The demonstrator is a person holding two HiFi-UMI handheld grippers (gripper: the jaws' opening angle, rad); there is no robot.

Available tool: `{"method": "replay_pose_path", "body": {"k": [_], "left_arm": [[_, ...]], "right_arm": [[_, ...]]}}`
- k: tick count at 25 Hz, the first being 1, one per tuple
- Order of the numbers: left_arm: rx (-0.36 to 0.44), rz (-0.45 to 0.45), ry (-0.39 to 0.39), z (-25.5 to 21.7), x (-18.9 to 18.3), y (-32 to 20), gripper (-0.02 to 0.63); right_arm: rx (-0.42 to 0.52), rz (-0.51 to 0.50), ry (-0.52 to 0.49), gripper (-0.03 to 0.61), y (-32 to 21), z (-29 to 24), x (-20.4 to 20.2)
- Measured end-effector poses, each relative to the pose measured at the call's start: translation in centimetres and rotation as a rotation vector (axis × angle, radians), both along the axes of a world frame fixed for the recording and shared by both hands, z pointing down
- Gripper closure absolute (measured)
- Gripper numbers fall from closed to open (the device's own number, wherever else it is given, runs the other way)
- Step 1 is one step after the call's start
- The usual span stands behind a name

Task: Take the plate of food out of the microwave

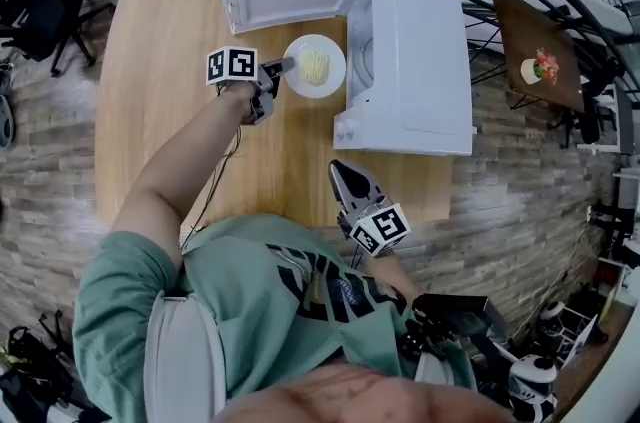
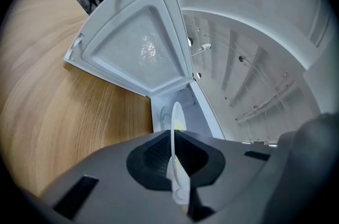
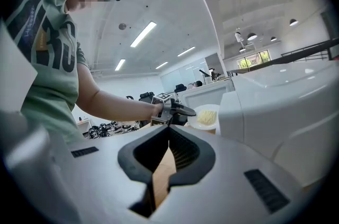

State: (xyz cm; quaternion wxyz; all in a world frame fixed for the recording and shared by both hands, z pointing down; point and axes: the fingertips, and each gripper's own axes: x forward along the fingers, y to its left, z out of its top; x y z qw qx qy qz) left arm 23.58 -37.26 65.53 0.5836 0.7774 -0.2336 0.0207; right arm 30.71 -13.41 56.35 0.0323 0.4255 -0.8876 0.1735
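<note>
Because the plate of food has a thin rim and carries a pale yellow heap, the left gripper clamps its jaws tight on the near rim and holds the plate roughly level, so nothing slides off. The plate hangs above the wooden table, just outside the mouth of the white microwave and beside its swung-open door. The right gripper hangs near the person's body, jaws closed on nothing, probably held back to leave room. Setting the plate down appears to be what remains.
</note>
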Motion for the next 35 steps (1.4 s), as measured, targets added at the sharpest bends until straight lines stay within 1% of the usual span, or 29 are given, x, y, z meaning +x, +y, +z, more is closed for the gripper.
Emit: {"method": "replay_pose_path", "body": {"k": [5, 8, 12, 16, 18, 20, 22, 24, 26, 30, 32, 35], "left_arm": [[0.023, -0.049, -0.008, -2.4, -3.8, 2.7, 0.598], [0.023, -0.112, -0.012, -3.6, -6.7, 4.5, 0.598], [-0.001, -0.197, -0.023, -4.2, -8.9, 7.5, 0.598], [-0.005, -0.247, -0.019, -5.3, -11.1, 10.6, 0.598], [-0.015, -0.264, -0.037, -5.8, -12.4, 12.3, 0.599], [-0.013, -0.288, -0.034, -6.3, -13.4, 13.5, 0.598], [-0.011, -0.318, -0.048, -6.5, -14.4, 14.4, 0.598], [-0.022, -0.347, -0.028, -7.1, -14.9, 15.4, 0.598], [-0.031, -0.362, -0.016, -7.4, -15.3, 16.3, 0.598], [-0.035, -0.361, -0.036, -7.4, -16.1, 17.2, 0.598], [-0.030, -0.352, -0.023, -7.6, -16.4, 17.1, 0.598], [-0.023, -0.340, 0.000, -7.4, -18.1, 16.9, 0.598]], "right_arm": [[0.035, -0.038, 0.010, 0.572, -0.2, -1.6, 0.9], [0.062, -0.071, 0.011, 0.572, -0.7, -2.7, 1.7], [0.083, -0.126, -0.012, 0.572, -1.2, -4.2, 3.0], [0.089, -0.201, -0.063, 0.572, -1.1, -4.7, 1.9], [0.088, -0.233, -0.091, 0.572, -1.0, -4.6, 1.1], [0.089, -0.263, -0.117, 0.572, -1.4, -4.5, 0.8], [0.096, -0.287, -0.140, 0.572, -1.9, -4.6, 0.6], [0.102, -0.300, -0.157, 0.572, -2.1, -4.5, 0.2], [0.106, -0.309, -0.164, 0.572, -2.0, -4.6, -0.2], [0.117, -0.319, -0.160, 0.572, -1.9, -5.1, -0.7], [0.118, -0.312, -0.149, 0.572, -2.0, -5.2, -1.2], [0.111, -0.300, -0.122, 0.572, -2.0, -5.2, -2.9]]}}
